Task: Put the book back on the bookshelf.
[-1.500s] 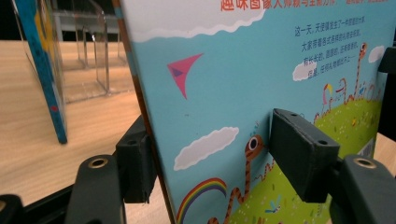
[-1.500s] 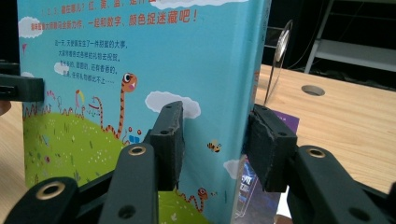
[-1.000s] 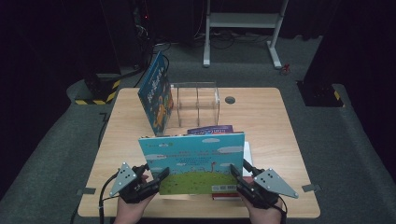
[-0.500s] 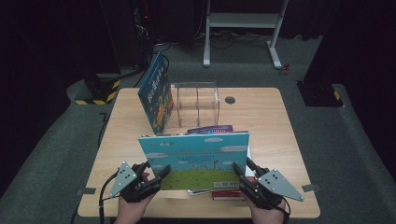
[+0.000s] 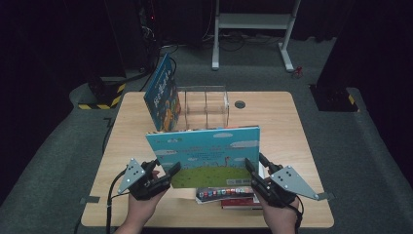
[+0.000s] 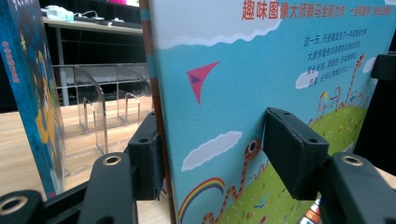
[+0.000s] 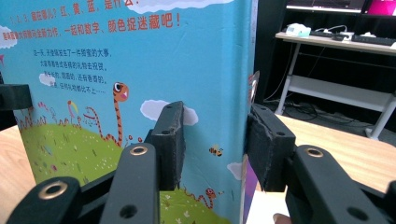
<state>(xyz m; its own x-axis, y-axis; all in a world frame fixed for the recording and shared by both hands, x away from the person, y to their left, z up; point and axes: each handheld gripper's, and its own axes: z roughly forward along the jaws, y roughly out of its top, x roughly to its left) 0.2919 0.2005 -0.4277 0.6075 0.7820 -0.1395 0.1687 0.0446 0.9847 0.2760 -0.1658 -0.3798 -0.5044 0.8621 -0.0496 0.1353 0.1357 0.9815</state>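
A children's picture book with a sky-blue cover, white clouds and a green hill stood upright above the near part of the wooden table, held between the two grippers. The left gripper was clamped on the book's left edge: in the left gripper view its two black pads sat on opposite faces of the cover, one beside the spine and one on the front, over the drawing of a long-necked orange creature. The right gripper was clamped on the book's right edge, and the right gripper view showed one pad pressed on the front cover and the other against the back.

The book stood on the near side of a clear acrylic book rack, which sat toward the table's far middle. A second blue book leaned upright at the rack's left end. Directly below the held book, nearer the person than the rack, a small stack of books lay flat on the table. A round grommet hole lay just right of the rack. Beyond the rack, off the table, a white desk frame stood on the dark floor.
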